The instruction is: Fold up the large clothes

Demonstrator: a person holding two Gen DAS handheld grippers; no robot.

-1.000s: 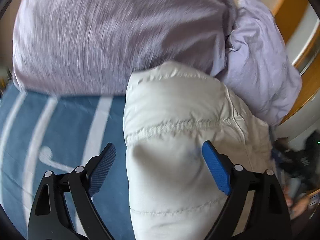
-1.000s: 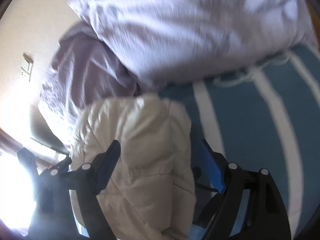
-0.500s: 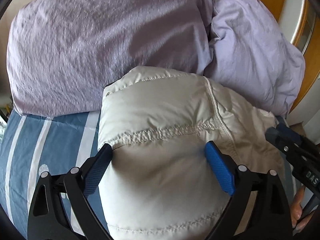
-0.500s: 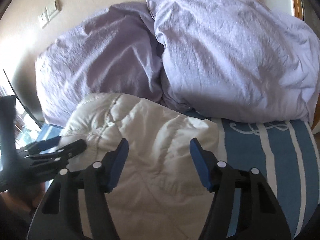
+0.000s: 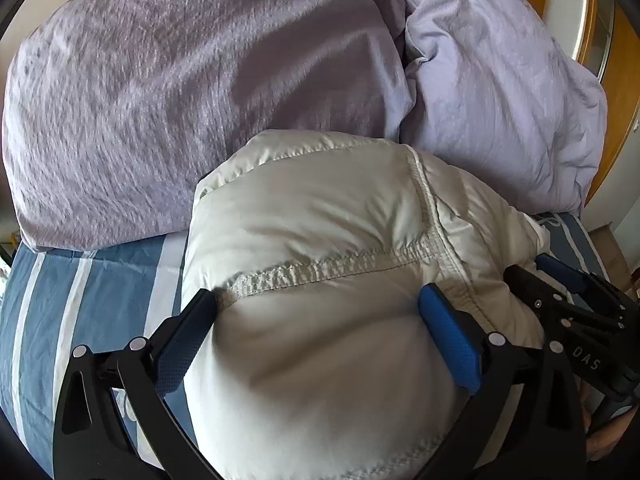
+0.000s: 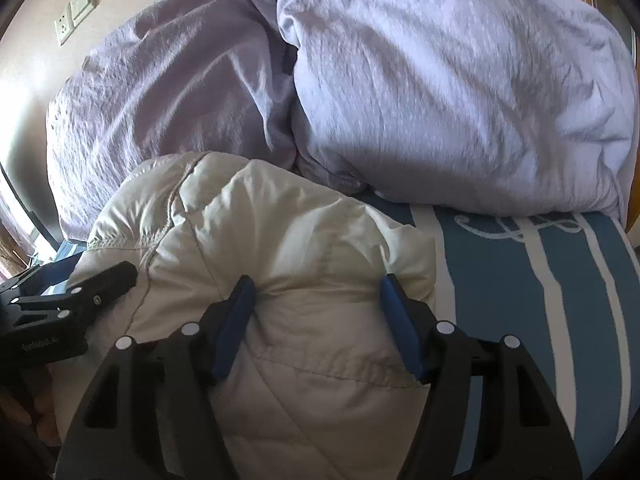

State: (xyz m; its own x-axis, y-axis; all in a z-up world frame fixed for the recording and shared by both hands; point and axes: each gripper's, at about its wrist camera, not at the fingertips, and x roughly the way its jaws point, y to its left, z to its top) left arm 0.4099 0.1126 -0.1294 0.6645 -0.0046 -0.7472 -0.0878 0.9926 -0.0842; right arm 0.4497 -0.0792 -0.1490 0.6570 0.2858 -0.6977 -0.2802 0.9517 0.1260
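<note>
Jacket: puffy cream down jacket [image 5: 320,240] bunched on blue striped bedsheet [image 5: 80,292] | left gripper [image 5: 320,316]: spread wide, bulge pressed between fingers | right gripper [image 6: 316,300]: likewise, straddling jacket | lilac pillows [image 6: 440,80] behind.

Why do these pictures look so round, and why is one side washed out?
Both views use fisheye lenses, so edges bend and corners go black. In the right wrist view, strong light bleaches the wall at left. In the left wrist view, the white puffer jacket is sharp and evenly lit.

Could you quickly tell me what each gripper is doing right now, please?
Left gripper: open, fingers straddling the white puffer jacket.
Right gripper: open, also straddling the jacket.
</note>
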